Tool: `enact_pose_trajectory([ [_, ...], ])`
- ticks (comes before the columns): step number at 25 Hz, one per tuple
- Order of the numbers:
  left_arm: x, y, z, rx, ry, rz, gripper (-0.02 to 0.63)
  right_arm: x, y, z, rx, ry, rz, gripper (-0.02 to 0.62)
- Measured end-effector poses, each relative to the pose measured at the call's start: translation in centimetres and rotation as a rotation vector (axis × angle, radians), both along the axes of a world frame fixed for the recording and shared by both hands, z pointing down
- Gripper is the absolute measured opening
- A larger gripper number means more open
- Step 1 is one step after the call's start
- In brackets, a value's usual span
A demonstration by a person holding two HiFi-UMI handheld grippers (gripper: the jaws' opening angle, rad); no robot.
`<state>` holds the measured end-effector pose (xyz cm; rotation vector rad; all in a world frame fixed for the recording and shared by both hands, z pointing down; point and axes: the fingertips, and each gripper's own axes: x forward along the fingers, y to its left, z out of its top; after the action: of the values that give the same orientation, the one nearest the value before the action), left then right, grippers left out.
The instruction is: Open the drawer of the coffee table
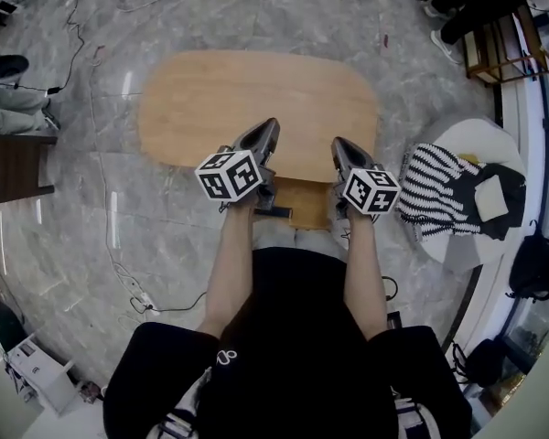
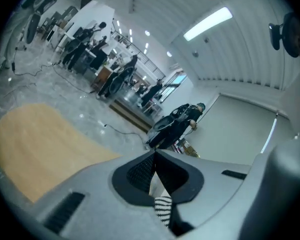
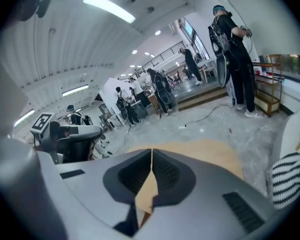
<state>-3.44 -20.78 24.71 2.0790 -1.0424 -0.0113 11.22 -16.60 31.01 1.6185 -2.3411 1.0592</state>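
Head view: the drawer [image 1: 304, 201] juts out from the near edge of the coffee table [image 1: 256, 99], so it looks open and the job is likely done. Left gripper [image 1: 271, 126] and right gripper [image 1: 339, 144] hover above it, fingers [image 2: 137, 173] pressed together, both empty.

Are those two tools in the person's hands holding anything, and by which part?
Nothing is held: the left tool and the right tool are both shut, with nothing between their jaws.

Striped cloth [image 1: 435, 190] on a white chair [image 1: 480, 137] — dark stool [image 1: 18, 167] opposite.
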Motion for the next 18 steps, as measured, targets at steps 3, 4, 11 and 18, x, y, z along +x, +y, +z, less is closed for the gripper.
enact_pose_trajectory([
  [3,0.2,-1.6,-5.2,0.114,0.001,-0.010,0.009,0.7,-2.1,-5.1,0.108,0.007,0.009,0.014],
  [4,0.1,-2.1,-7.0,0.154,-0.004,-0.016,0.009,0.8,-2.8,-6.9,0.144,0.013,0.010,0.014],
  [11,0.7,-4.2,-17.6,0.412,-0.091,-0.052,0.009,2.2,-5.8,-19.5,0.411,0.057,0.045,0.014],
  [18,2.4,-4.0,-25.3,0.580,-0.058,-0.025,0.010,2.5,-5.9,-29.0,0.606,0.103,0.066,0.015],
])
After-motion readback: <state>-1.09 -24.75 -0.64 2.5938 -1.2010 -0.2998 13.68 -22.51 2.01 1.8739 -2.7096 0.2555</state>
